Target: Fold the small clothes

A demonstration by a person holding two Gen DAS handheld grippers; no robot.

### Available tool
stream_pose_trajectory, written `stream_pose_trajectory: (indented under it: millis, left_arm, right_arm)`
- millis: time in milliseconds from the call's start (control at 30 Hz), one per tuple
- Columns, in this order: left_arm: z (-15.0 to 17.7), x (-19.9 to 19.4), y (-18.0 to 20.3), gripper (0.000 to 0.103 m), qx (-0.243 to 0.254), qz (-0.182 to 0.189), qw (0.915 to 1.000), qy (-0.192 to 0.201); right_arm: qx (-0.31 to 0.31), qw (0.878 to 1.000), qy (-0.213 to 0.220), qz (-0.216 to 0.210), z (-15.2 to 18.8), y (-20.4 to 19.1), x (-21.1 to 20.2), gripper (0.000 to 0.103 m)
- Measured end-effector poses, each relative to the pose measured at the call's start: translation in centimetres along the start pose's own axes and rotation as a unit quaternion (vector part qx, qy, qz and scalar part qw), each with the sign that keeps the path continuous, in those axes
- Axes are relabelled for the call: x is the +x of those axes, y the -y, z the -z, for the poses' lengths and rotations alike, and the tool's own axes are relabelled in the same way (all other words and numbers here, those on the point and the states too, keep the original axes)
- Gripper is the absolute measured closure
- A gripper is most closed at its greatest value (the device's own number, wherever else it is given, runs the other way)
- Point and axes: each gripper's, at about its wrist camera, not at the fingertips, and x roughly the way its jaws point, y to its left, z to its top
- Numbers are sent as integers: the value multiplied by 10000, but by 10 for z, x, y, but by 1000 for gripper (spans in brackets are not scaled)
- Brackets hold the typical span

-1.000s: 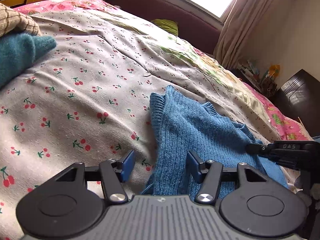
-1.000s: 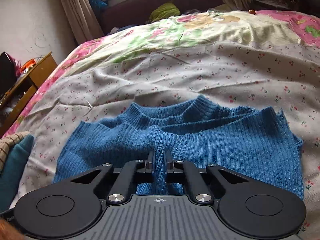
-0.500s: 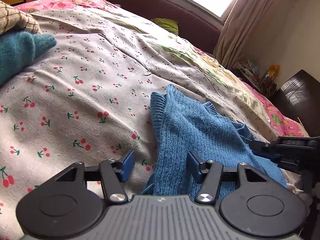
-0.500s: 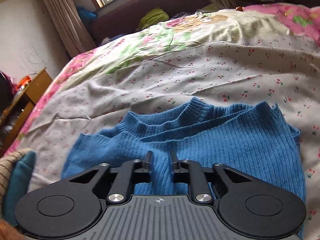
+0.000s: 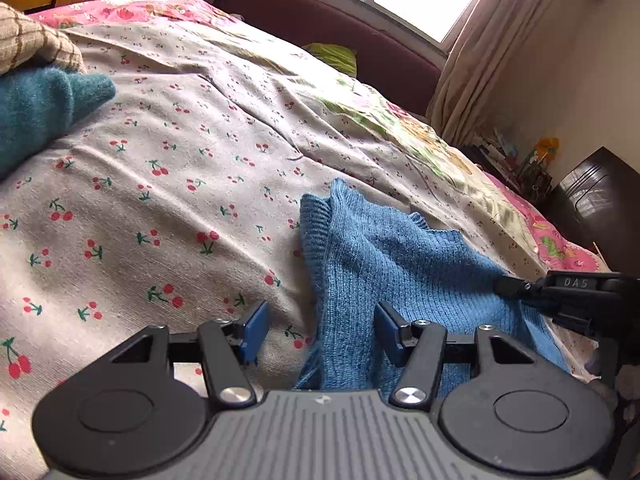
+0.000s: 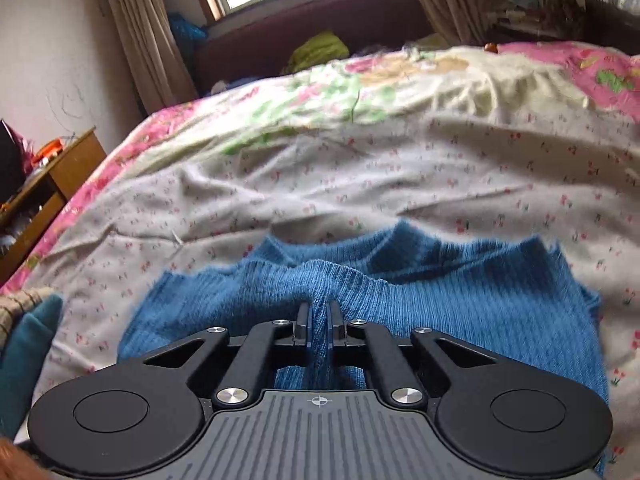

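A wide bed covered by a grey cotton sheet printed with red cherries (image 5: 168, 184) fills both views, with a floral quilt beyond it toward the window. On the sheet lies a small blue ribbed knit sweater (image 6: 460, 292), spread roughly flat, its neckline pointing away toward the window and its long axis running left to right across the right wrist view. The step in hand appears to be the first fold: the right claw (image 6: 319, 320) is clamped on a raised pinch of the near edge of the sweater. The left claw (image 5: 320, 330) hangs with its jaws apart, straddling the sweater's left edge, gripping nothing. Next, the left claw likely needs to close on that edge so both can carry it over evenly.
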Motion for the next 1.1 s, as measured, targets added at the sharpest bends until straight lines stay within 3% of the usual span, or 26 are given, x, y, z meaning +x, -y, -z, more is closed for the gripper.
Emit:
stream_pose_trajectory:
  millis: [67,133,200,467,600,700,933,1033,1100]
  left_arm:
    - [0,2,1,36,41,-29,10000,-60]
    - [1,5,2,36,89,-83,9999,-121]
    - [2,6,3,35,138,-113,9997,-141]
    - [4,6,5,33,319,-270,9991,-110]
    - [7,5,10,32,524,-537,9971,-93]
    - [10,5,15,28,737,-804,9940,-122]
    - [8,-15,32,26,854,-1325,9874,-114]
    - [14,-29,46,26,1019,-1469,9839,-54]
    - [20,-31,54,26,1166,-1579,9805,-124]
  right_arm:
    - [-5,10000,-33,59,2,-2,7,96]
    - [-86,9980,-619,93,11,-1,32,93]
    - [-285,9984,-470,157,21,-2,34,92]
    - [267,9996,20,-124,20,25,-31,87]
    - [490,9977,303,363,41,59,-63,84]
    - [640,9930,255,956,57,91,-61,88]
    - [917,9908,930,365,72,109,-80,83]
    - [1060,9889,1013,259,69,115,-86,83]
    - [1134,9897,832,258,69,121,-84,83]
